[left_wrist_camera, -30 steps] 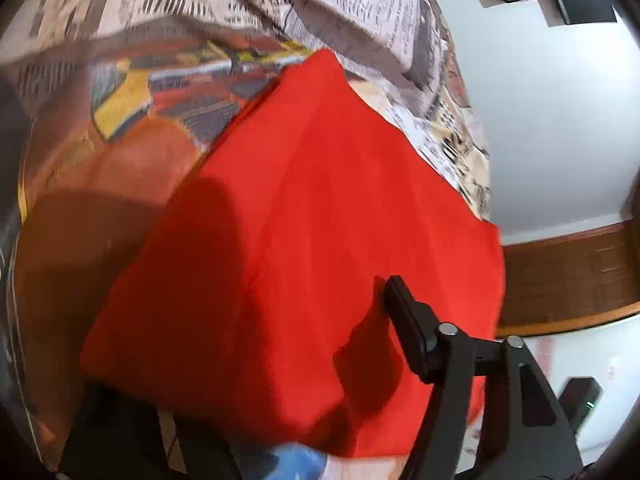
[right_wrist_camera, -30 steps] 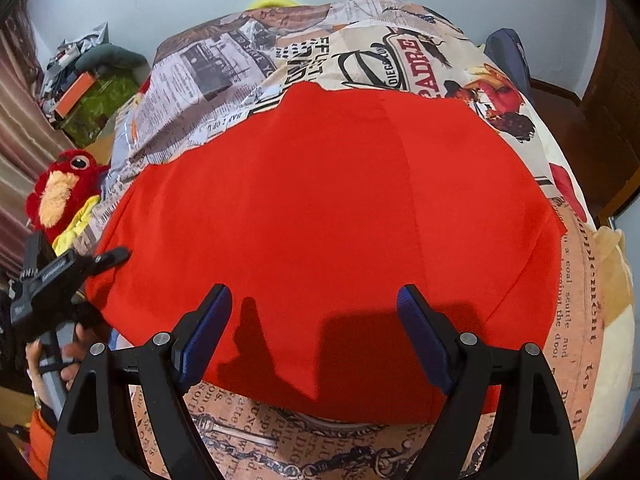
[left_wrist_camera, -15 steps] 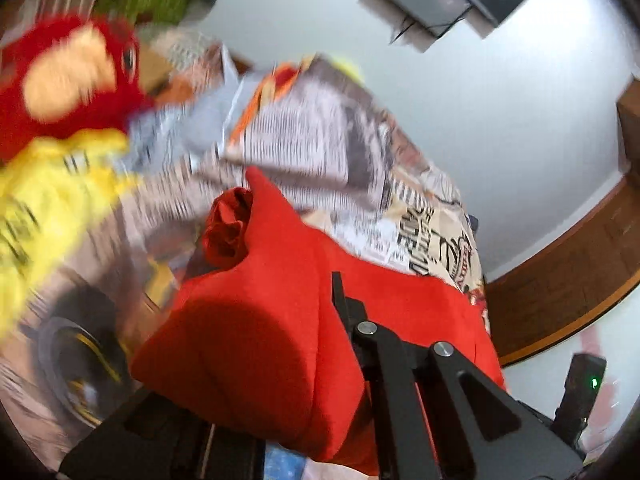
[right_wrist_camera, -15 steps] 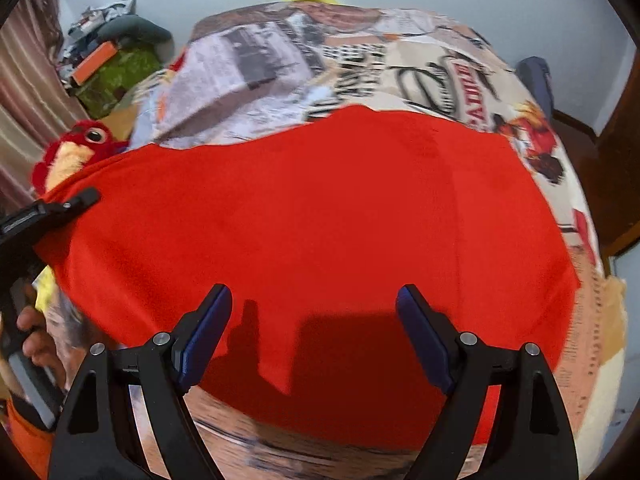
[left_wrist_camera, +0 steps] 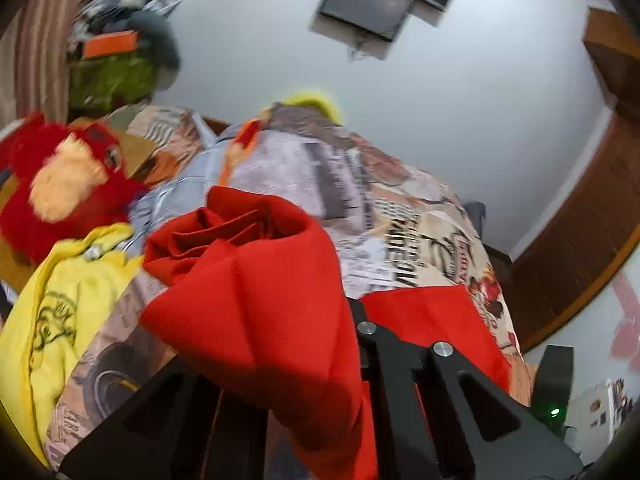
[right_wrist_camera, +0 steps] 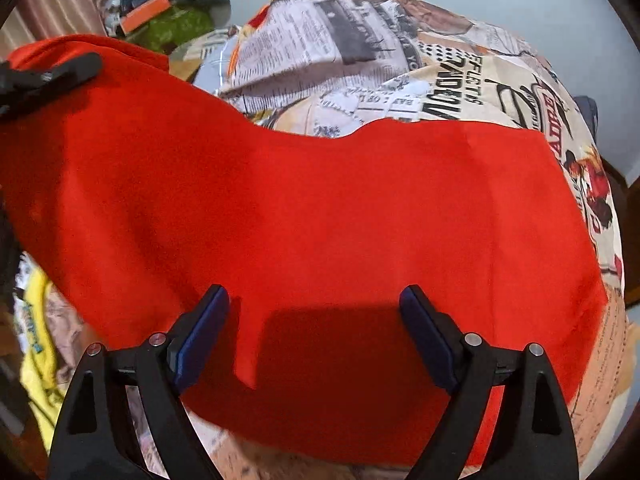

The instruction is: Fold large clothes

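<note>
A large red garment (right_wrist_camera: 320, 220) lies spread on a bed with a newspaper-print cover (right_wrist_camera: 360, 52). My left gripper (left_wrist_camera: 320, 320) is shut on the garment's left edge (left_wrist_camera: 248, 288) and holds it lifted and bunched; the cloth drapes over the fingers and hides the tips. In the right wrist view that gripper (right_wrist_camera: 48, 76) shows at the far left with the raised cloth. My right gripper (right_wrist_camera: 316, 332) is open, its blue-padded fingers (right_wrist_camera: 200, 332) spread just above the garment's near edge, holding nothing.
A red plush toy (left_wrist_camera: 68, 184) and a yellow shirt (left_wrist_camera: 52, 312) lie at the left side of the bed. A pile of clutter (left_wrist_camera: 116, 64) sits behind them. A wall-mounted TV (left_wrist_camera: 372, 0) and wooden furniture (left_wrist_camera: 580, 232) are beyond.
My left gripper closed on the garment's left edge and lifted it up off the bed, bunching the cloth. My right gripper stayed open over the near edge.
</note>
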`<state>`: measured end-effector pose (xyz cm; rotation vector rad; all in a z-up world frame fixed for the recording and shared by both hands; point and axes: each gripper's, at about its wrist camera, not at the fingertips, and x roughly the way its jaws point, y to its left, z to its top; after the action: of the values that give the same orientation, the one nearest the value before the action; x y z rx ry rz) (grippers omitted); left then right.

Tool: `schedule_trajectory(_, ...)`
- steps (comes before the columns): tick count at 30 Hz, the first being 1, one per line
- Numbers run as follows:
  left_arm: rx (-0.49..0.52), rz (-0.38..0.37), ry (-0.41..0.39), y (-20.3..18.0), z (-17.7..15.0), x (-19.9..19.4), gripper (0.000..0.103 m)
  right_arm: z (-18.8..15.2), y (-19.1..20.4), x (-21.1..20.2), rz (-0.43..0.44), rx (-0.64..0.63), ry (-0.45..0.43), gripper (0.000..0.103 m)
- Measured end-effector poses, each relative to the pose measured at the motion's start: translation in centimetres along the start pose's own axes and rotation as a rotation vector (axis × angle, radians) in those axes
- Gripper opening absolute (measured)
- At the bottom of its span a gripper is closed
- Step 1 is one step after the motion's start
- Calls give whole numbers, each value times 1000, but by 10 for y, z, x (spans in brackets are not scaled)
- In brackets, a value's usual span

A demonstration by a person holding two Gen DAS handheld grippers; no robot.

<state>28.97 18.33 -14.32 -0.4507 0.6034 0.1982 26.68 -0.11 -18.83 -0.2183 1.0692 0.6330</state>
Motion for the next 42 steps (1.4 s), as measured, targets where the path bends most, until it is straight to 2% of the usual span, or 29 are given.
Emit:
schedule_trajectory(4, 105, -32, -27, -54, 6, -5, 6, -21, -46, -21, -12, 127, -29, 86)
schedule_trajectory(9, 175, -105, 5, -122, 3, 7, 5, -57, -122, -45, -60, 330, -49, 86)
schedule_trajectory(13, 247, -176, 79, -182, -19, 29, 5, -76, -161, -68, -88, 433, -77, 86)
schedule_trajectory(17, 369, -224, 224, -231, -72, 61, 5, -90, -184, -83, -123, 478, -97, 86)
schedule_trajectory(20, 428, -223, 378, -238, -118, 90, 5, -99, -194, -90, -130, 495, -104, 86)
schedule_trajectory(22, 430, -233, 447, -234, -135, 100, 7, -106, -198, -95, -131, 496, -105, 86)
schedule_trajectory(24, 425, -253, 504, -229, -144, 104, 14, -109, -199, -98, -136, 493, -104, 86)
schedule_trajectory(27, 410, -303, 540, -223, -145, 95, 27, -116, -200, -102, -145, 489, -101, 86)
schedule_trajectory(29, 412, -348, 537, -218, -142, 80, 34, -119, -199, -104, -144, 489, -103, 86)
schedule_trajectory(32, 442, -375, 505, -217, -134, 56, 42, -115, -194, -108, -123, 481, -114, 86)
schedule_trajectory(36, 481, -376, 412, -209, -115, 21, 43, -105, -180, -115, -81, 454, -134, 86)
schedule_trajectory(40, 467, -304, 313, -183, -93, -1, 49, -92, -162, -119, 16, 422, -153, 86)
schedule_trajectory(42, 469, -229, 276, -165, -83, -1, 50, -87, -152, -116, 70, 418, -170, 86)
